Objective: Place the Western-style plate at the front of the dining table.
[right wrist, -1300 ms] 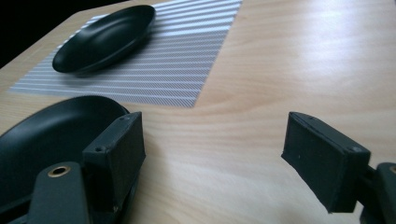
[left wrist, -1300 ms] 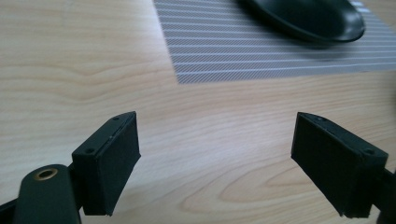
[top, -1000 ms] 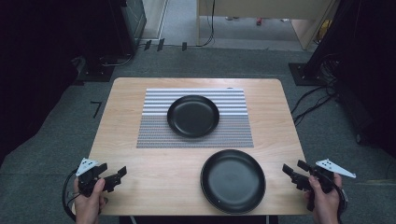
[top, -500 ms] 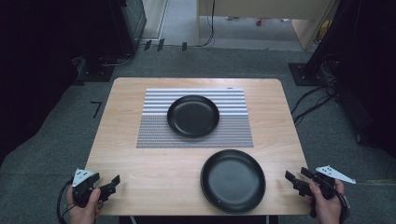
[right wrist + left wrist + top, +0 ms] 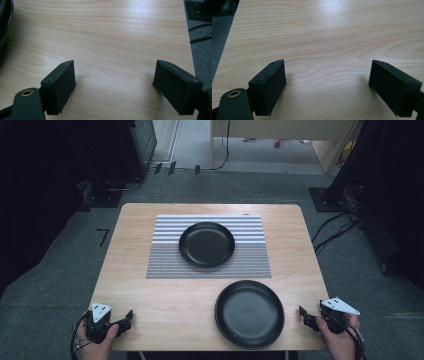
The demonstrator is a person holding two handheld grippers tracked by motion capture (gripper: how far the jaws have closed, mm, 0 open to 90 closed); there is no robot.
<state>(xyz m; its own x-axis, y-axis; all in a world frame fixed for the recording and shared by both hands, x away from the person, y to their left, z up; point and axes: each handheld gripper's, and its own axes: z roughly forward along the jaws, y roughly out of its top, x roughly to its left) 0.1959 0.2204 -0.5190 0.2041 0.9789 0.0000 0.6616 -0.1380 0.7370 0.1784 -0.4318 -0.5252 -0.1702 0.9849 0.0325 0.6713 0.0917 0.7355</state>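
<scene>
High view: two black plates on the worktop [image 5: 150, 295]. The near plate [image 5: 249, 313] sits at the front edge, right of centre, on bare wood; the far plate [image 5: 207, 244] rests on the striped mat [image 5: 165, 255]. Left claw [image 5: 124, 321] is at the front-left corner, well apart from both plates; right claw [image 5: 306, 317] is at the front-right, near the near plate's rim but not touching. Near plate looks rigid, smooth, prob. ceramic or melamine, so fairly heavy, slick, chippable. Best hold: pinch the raised rim on the side facing the right claw, lift level.

Left gripper view: left claw [image 5: 325, 82] jaws spread wide over bare wood, nothing between. Shows grain and pad faces the high view can't resolve.

Right gripper view: right claw [image 5: 113, 83] jaws also wide apart, empty. A dark curved edge at far left [image 5: 4, 22] is likely the near plate's rim. Worktop's right edge and cables on the floor show here too.
</scene>
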